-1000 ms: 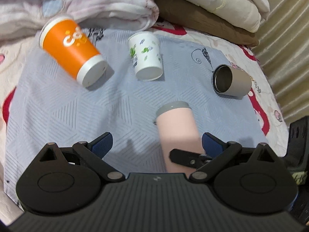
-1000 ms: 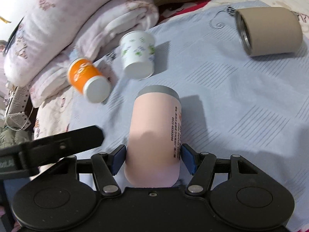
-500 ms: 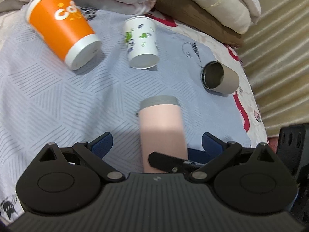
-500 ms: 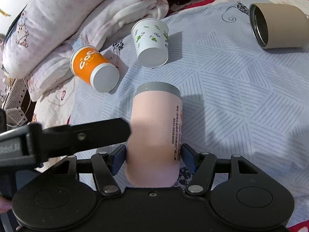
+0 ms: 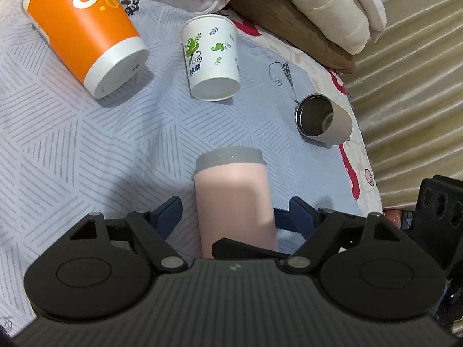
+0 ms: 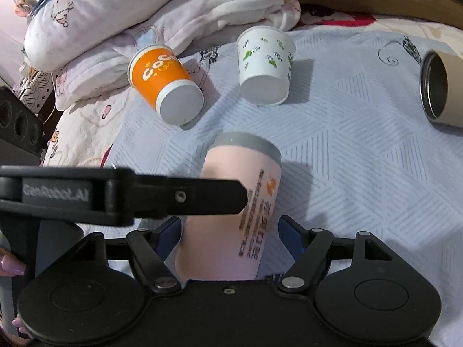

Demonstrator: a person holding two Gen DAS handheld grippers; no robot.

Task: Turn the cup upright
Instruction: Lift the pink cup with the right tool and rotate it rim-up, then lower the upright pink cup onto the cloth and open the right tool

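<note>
Four cylinders lay on ribbed grey cloth (image 5: 72,144). Smooth pink cup (image 6: 231,202), grey-rimmed, sat lower centre between right gripper's (image 6: 230,235) parted fingers; left gripper (image 5: 235,215) was spread around it too.

Both wrist cameras look steeply down and forward over the bed (image 5: 86,144), close above its near edge, facing the folded quilts (image 6: 173,14) along the far edge. They share the pink tumbler (image 5: 234,202), seen from its left and right sides, and three cups beyond.
</note>
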